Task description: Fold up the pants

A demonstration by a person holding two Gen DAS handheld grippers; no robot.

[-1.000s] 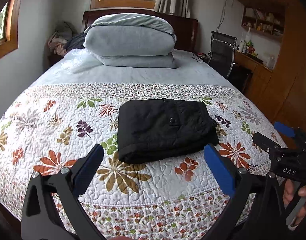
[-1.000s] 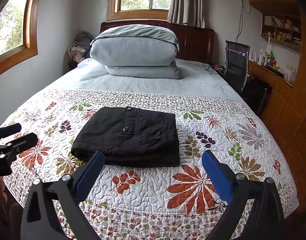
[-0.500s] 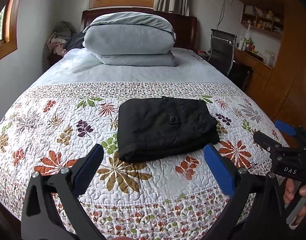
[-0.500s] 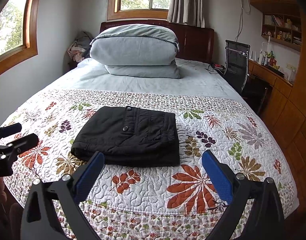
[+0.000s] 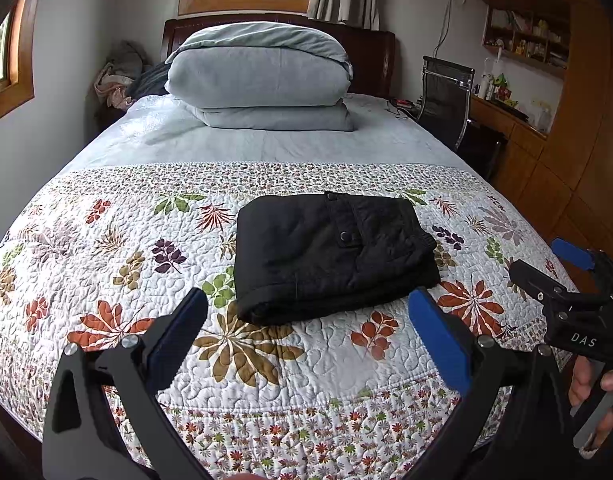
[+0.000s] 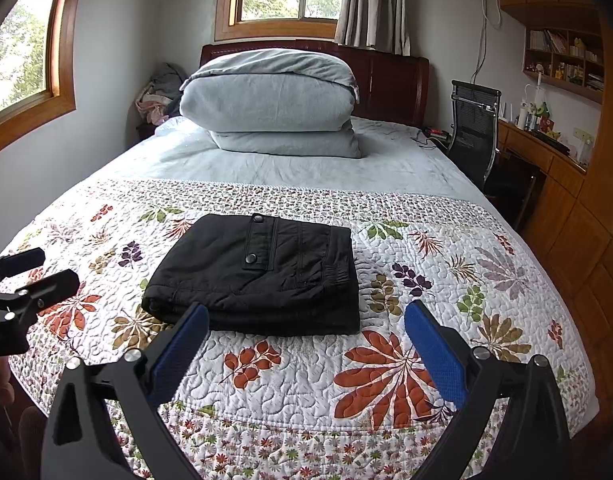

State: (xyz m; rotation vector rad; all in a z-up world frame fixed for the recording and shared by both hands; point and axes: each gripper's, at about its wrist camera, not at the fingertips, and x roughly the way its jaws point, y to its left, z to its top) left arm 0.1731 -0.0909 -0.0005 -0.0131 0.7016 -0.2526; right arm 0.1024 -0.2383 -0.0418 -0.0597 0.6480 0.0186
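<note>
The black pants (image 5: 330, 252) lie folded into a compact rectangle on the floral quilt (image 5: 106, 248), with a snap-button flap on top. They also show in the right wrist view (image 6: 258, 276). My left gripper (image 5: 306, 328) is open and empty, held back from the pants near the bed's foot. My right gripper (image 6: 304, 338) is open and empty, also just short of the pants' near edge. The right gripper appears at the right edge of the left wrist view (image 5: 554, 272); the left one appears at the left edge of the right wrist view (image 6: 30, 276). Neither touches the pants.
A folded grey duvet and pillow (image 5: 262, 76) are stacked at the headboard. A black office chair (image 6: 474, 128) and a wooden desk with shelves (image 6: 546, 152) stand along the right side. Clothes are piled (image 5: 118, 76) at the far left corner. A wall runs along the bed's left.
Both grippers stay open and nearly still. The pants have not moved. The left wrist view has shifted only slightly.
</note>
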